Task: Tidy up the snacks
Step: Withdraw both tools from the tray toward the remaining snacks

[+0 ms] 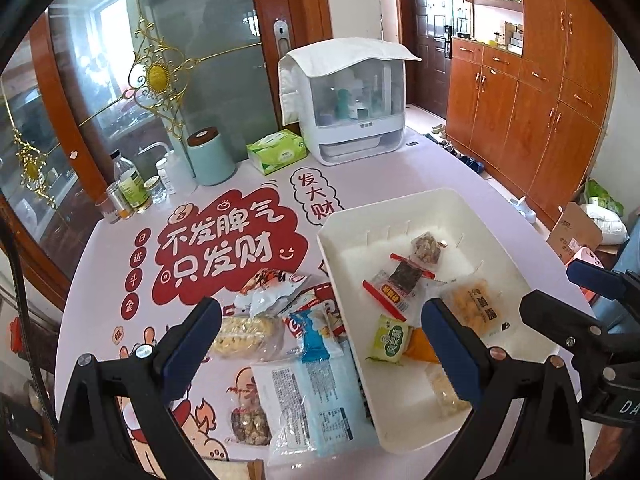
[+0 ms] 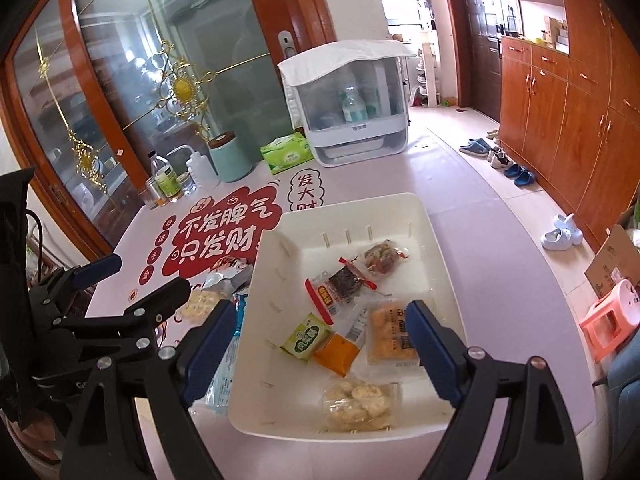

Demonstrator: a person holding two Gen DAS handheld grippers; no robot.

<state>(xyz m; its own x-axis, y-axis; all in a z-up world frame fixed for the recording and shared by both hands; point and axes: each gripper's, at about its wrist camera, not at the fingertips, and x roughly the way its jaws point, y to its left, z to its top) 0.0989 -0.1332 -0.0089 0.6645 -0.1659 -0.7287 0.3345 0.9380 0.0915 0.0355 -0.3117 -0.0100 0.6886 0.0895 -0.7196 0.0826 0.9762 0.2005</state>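
A white bin [image 1: 348, 220] [image 2: 420, 216] stands on the table and holds several snack packets: a green one [image 1: 390, 338] [image 2: 306, 336], an orange one [image 2: 336, 354], a yellow-filled one [image 1: 474, 306] [image 2: 390, 332] and a red-edged one [image 1: 386, 294] [image 2: 322, 300]. Left of the bin lie loose snacks: a blue-and-white pack [image 1: 320, 384], a yellow puffed pack [image 1: 244, 334] and a crumpled silver bag [image 1: 276, 290]. My left gripper [image 1: 320, 344] is open above the loose pile at the bin's left wall. My right gripper [image 2: 324, 344] is open and empty above the bin.
At the back of the table stand a white lidded cabinet [image 1: 356, 120], a green tissue box [image 1: 278, 154], a mint canister [image 1: 210, 158] and small bottles [image 1: 128, 188]. A glass door lies behind. Wooden cupboards [image 2: 580, 100] and shoes [image 2: 516, 172] are on the right.
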